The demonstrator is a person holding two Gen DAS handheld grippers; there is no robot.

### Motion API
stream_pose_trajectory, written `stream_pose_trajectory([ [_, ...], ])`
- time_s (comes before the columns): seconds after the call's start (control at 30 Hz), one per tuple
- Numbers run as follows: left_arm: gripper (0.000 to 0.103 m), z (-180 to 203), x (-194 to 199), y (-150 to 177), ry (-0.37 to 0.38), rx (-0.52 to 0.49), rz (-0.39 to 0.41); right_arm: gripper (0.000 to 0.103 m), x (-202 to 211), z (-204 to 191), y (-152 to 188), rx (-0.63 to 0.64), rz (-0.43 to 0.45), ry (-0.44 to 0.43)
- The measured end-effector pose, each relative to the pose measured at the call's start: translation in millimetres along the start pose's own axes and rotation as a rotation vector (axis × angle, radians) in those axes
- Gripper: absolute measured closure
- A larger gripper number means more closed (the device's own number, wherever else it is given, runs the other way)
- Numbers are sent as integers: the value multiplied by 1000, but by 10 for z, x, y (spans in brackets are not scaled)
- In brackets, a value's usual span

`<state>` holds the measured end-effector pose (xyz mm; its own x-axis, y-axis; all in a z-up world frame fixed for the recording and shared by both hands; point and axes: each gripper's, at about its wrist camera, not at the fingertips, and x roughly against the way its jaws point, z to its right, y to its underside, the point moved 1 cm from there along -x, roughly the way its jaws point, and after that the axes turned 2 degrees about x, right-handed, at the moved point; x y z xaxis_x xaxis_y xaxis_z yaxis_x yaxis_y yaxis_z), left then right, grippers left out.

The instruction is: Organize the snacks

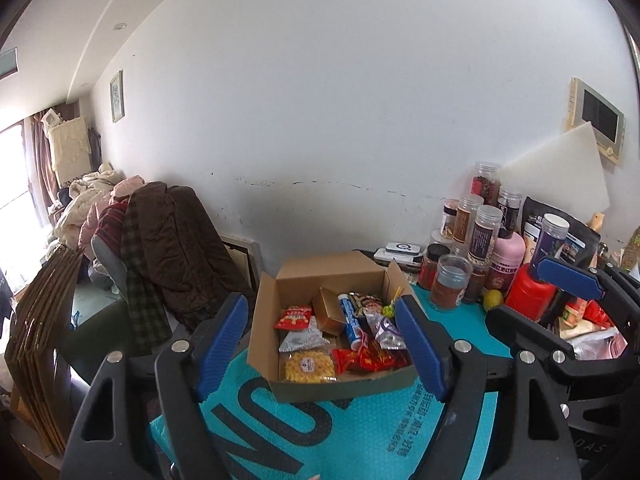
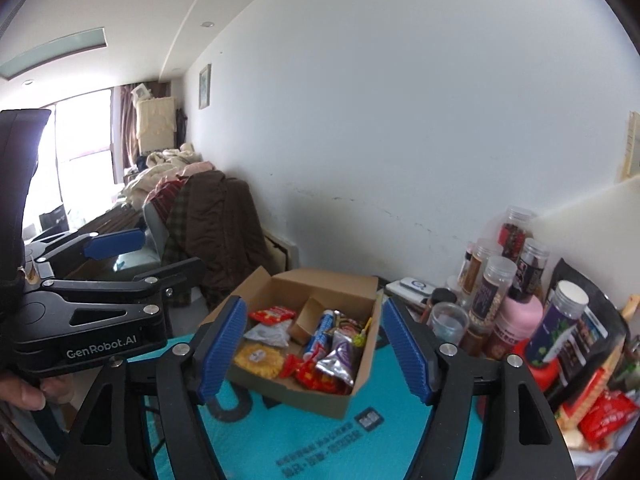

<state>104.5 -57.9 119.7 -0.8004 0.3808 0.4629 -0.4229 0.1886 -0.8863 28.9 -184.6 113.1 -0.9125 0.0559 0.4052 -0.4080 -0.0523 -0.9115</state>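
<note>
An open cardboard box [image 1: 340, 388] [image 2: 320, 402] sits on a teal mat [image 1: 320, 440]. Inside lie red packets [image 1: 294, 317], a yellow snack bag [image 1: 308, 366], a blue-and-white tube [image 1: 352, 322], a silver-purple packet [image 2: 338, 360] and a small brown carton [image 1: 328, 312]. My left gripper [image 1: 320, 302] is open, its blue pads either side of the box in view, with nothing gripped. My right gripper [image 2: 315, 304] is also open and empty, framing the same box. In the right wrist view a person's hand [image 2: 24, 392] holds the left gripper's body at the left edge.
Clear jars [image 1: 484, 232], a pink bottle [image 1: 508, 256], a red bottle [image 1: 528, 292] and a black bag [image 2: 592, 320] crowd the table's right side. Loose snack packets [image 2: 604, 420] lie at far right. A chair piled with clothes [image 1: 160, 240] stands left; the white wall is behind.
</note>
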Motion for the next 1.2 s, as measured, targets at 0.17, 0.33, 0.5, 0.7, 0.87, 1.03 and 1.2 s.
stream_pose_trajectory([
  [0.17,27,-10,177,224,-5,16,3,30,116,-86,197,2,-8,2],
  [0.33,27,-4,306,423,-27,5,2,30,172,-172,391,-2,-30,-7],
  [0.5,27,-9,357,592,-24,9,-18,30,225,-201,580,-31,-48,-5],
  [0.7,27,25,351,803,-11,6,-59,30,263,-240,791,-52,-78,-7],
  [0.87,27,7,338,918,7,29,-77,30,246,-241,901,-59,-105,-7],
  [1.03,27,-32,344,974,-9,45,-81,30,235,-233,950,-58,-118,-10],
  [1.2,27,-56,345,996,-21,59,-85,30,226,-218,958,-56,-121,-9],
])
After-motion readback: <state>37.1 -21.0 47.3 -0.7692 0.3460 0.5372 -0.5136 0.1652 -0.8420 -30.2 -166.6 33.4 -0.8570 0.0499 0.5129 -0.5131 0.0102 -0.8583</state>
